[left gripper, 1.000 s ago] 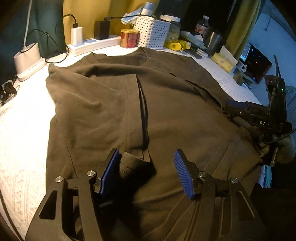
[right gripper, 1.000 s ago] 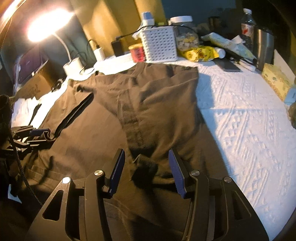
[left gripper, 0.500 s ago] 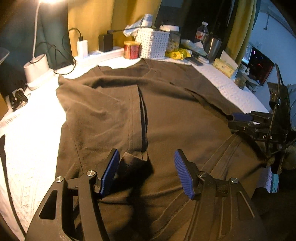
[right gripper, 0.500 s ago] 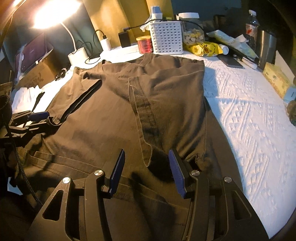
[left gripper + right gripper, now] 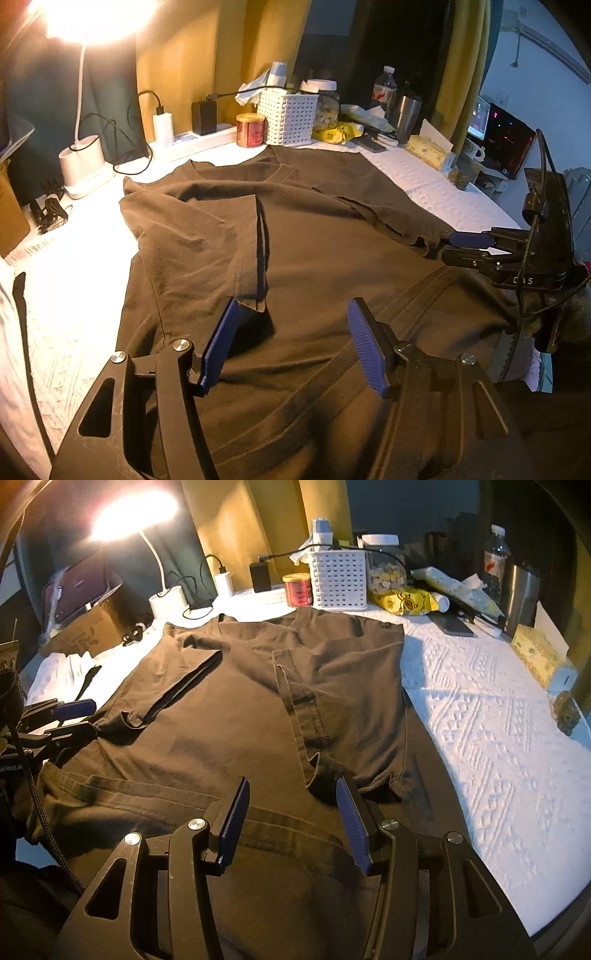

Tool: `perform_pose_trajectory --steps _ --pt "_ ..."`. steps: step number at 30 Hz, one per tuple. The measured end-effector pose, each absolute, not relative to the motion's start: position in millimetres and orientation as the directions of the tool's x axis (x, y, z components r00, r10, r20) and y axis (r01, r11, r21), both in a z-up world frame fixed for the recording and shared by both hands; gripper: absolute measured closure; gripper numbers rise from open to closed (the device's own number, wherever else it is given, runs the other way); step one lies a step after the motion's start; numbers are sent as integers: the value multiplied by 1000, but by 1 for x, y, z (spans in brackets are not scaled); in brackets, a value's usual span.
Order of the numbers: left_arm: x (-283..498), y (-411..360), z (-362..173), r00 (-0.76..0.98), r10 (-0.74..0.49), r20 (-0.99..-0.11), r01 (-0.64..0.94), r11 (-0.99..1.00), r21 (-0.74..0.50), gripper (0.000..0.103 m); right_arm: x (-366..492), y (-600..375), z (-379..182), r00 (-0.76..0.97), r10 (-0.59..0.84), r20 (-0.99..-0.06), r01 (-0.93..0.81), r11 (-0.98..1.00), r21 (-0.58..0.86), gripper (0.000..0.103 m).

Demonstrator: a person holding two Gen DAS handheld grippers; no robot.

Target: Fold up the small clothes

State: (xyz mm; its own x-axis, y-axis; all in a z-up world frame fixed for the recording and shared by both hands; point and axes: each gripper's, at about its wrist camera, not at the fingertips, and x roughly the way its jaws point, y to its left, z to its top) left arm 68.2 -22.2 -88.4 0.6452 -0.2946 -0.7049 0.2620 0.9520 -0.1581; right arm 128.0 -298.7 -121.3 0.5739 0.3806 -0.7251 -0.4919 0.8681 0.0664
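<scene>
Dark brown cotton, a T-shirt (image 5: 229, 716), is spread flat over a white textured cover (image 5: 491, 720), neckline toward the far clutter and hem toward the near edge, where some cloth hangs over. At the left, a lit desk lamp (image 5: 83, 162) and a cardboard box (image 5: 85, 627) are seen, with glare thrown across that side of the cover. The left sleeve (image 5: 177, 690) has been laid inward over the chest, apparently as a first fold meant to narrow the garment. The left gripper (image 5: 291, 343) is held low over the hem region, its blue pads (image 5: 219, 343) spread wide with nothing caught between them; the folded edge is seen just beyond the left pad, so a fresh grasp is judged to be under preparation. The right side panel (image 5: 347, 701) is likewise turned inward, its stitched edge lying along the middle. The right gripper (image 5: 291, 819) is held over the lower corner of that panel, fingers parted and empty, the cloth lying loose below. A bottom-to-top fold is judged the likely remaining step. Along the back, a power strip (image 5: 199, 136), a red tin (image 5: 297, 589), a white perforated basket (image 5: 338, 579), a jar, a steel tumbler (image 5: 521, 594) and a tissue box (image 5: 535, 653) are crowded. A lit monitor (image 5: 506, 144) is seen at the far right.
</scene>
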Motion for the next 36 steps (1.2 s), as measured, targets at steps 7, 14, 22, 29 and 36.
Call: perform_pose_trajectory --steps 7,14,22,29,36 --pt "46 -28 -84 671 -279 -687 259 956 -135 42 107 -302 -115 595 382 -707 -495 867 53 51" --pt "22 -23 -94 678 -252 -691 214 966 -142 42 88 -311 -118 607 367 -705 -485 874 37 51" --pt "-4 -4 -106 678 -187 -711 129 982 -135 42 77 -331 -129 619 318 -718 -438 899 20 51" --pt "-31 28 -118 674 -60 -736 -15 995 -95 42 81 -354 -137 648 235 -725 -359 933 -18 51" --pt "-52 55 -128 659 54 -750 -119 992 -33 42 87 -374 -145 652 174 -738 -296 954 -37 51"
